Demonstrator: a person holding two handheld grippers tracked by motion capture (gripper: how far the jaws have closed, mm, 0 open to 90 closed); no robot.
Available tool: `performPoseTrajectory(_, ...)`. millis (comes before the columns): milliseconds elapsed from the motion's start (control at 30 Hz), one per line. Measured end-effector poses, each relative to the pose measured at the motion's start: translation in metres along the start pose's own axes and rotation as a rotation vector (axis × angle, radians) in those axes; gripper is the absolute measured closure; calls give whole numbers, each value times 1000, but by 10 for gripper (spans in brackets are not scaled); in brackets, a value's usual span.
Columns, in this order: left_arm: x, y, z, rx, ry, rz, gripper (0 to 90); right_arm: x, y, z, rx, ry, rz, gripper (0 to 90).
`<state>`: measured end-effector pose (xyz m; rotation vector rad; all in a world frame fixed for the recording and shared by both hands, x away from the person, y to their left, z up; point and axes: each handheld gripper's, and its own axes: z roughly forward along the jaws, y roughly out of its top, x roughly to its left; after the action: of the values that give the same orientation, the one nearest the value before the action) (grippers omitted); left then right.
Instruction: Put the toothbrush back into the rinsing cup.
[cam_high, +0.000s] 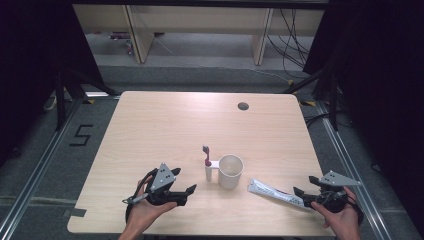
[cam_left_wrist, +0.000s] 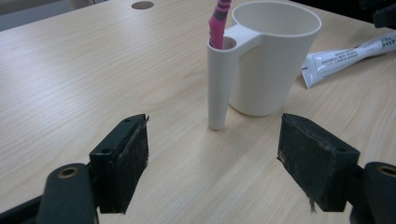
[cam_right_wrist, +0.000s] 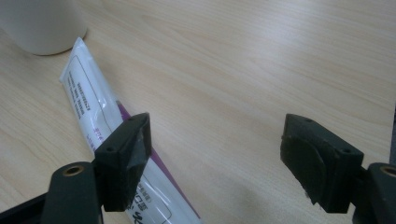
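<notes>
A white cup (cam_high: 230, 171) stands on the table, with a narrow holder tube (cam_high: 208, 172) at its left side. A pink toothbrush (cam_high: 206, 155) stands upright in that tube. My left gripper (cam_high: 184, 180) is left of the cup, open, with nothing between its pads. In the left gripper view the holder tube (cam_left_wrist: 219, 84), toothbrush (cam_left_wrist: 218, 21) and cup (cam_left_wrist: 275, 56) stand just beyond my left gripper (cam_left_wrist: 215, 158). A white toothpaste tube (cam_high: 274, 192) lies flat to the right of the cup. My right gripper (cam_high: 305, 185) is open at its near end; in the right gripper view the toothpaste tube (cam_right_wrist: 88, 102) runs under one jaw.
The wooden table (cam_high: 150, 130) has a round cable hole (cam_high: 243, 106) near its far edge. Grey floor, dark curtains and desk legs lie beyond. The person's hands come in at the near edge of the table.
</notes>
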<state>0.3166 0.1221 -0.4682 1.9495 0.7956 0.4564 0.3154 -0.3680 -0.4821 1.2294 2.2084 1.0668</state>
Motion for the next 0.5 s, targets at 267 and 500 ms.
performPoseTrajectory(267,-3,-9,-4,20,1,3,220,1,-1,-2,-9,-19,-5,258)
performPoseTrajectory(500,-5,-15,-7,31,-7,5,208,1,-4,-6,1,-20,48,257)
